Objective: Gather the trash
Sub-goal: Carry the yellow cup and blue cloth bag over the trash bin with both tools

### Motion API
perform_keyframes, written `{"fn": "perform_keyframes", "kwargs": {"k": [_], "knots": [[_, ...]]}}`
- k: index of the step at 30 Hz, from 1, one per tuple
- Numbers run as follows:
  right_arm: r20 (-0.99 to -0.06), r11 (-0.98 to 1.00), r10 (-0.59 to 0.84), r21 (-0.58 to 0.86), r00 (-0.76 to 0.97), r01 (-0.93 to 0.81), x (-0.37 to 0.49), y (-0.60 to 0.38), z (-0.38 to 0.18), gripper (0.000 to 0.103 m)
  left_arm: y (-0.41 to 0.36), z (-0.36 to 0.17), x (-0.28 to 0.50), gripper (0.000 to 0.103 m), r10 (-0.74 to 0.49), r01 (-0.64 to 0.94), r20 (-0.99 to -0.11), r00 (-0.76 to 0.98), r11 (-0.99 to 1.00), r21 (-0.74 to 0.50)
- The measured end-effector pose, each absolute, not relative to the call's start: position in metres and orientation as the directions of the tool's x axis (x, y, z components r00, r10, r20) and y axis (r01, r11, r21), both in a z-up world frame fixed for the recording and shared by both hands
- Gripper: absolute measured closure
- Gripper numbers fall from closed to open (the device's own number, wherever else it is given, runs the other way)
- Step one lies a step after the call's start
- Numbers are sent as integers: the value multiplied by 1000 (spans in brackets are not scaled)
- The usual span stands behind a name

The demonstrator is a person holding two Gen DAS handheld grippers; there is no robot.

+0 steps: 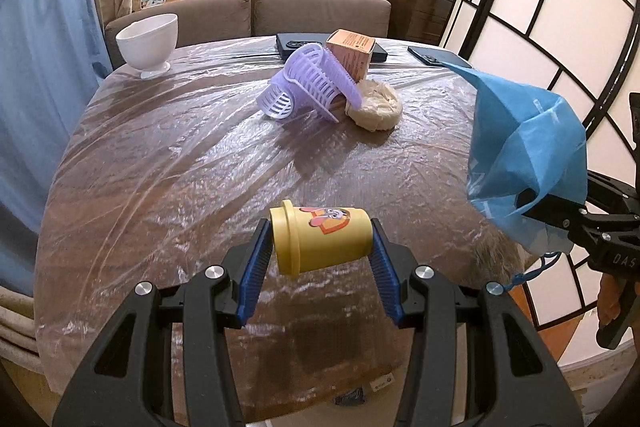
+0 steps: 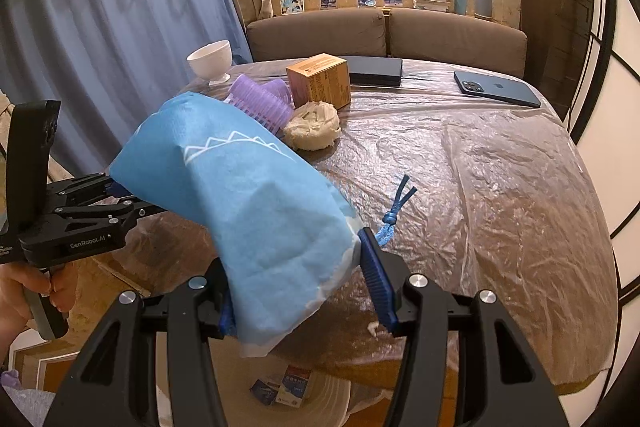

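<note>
My left gripper point(image 1: 320, 251) is shut on a yellow plastic cup point(image 1: 320, 241) with a cartoon sticker, held sideways above the near part of the plastic-covered table point(image 1: 160, 187). My right gripper point(image 2: 296, 283) is shut on a blue drawstring bag point(image 2: 248, 195), held up over the table's right edge; the bag also shows in the left wrist view point(image 1: 524, 163). Further back lie purple hair rollers point(image 1: 308, 87), a crumpled cream tissue wad point(image 1: 374, 107) and an orange cardboard box point(image 1: 352, 53).
A white footed bowl point(image 1: 148, 41) stands at the far left. A dark flat case point(image 2: 376, 70) and a dark phone point(image 2: 496, 89) lie at the far side. A brown sofa point(image 1: 320, 11) is behind the table, a paper screen point(image 1: 560, 7) to the right.
</note>
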State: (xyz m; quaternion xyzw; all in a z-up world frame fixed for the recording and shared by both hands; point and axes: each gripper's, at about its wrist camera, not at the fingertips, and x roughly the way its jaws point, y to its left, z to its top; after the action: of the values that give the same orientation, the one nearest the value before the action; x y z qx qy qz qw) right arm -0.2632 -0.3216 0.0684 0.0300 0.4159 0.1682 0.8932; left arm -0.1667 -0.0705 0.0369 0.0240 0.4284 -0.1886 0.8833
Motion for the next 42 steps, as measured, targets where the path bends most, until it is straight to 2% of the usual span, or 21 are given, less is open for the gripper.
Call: {"fn": "perform_keyframes", "kwargs": {"k": [42], "knots": [[-768,912,385,231,512,-340,-335,-309,64,52,-62,33,-235,54,-306,381,-797,520,919,-104]]}}
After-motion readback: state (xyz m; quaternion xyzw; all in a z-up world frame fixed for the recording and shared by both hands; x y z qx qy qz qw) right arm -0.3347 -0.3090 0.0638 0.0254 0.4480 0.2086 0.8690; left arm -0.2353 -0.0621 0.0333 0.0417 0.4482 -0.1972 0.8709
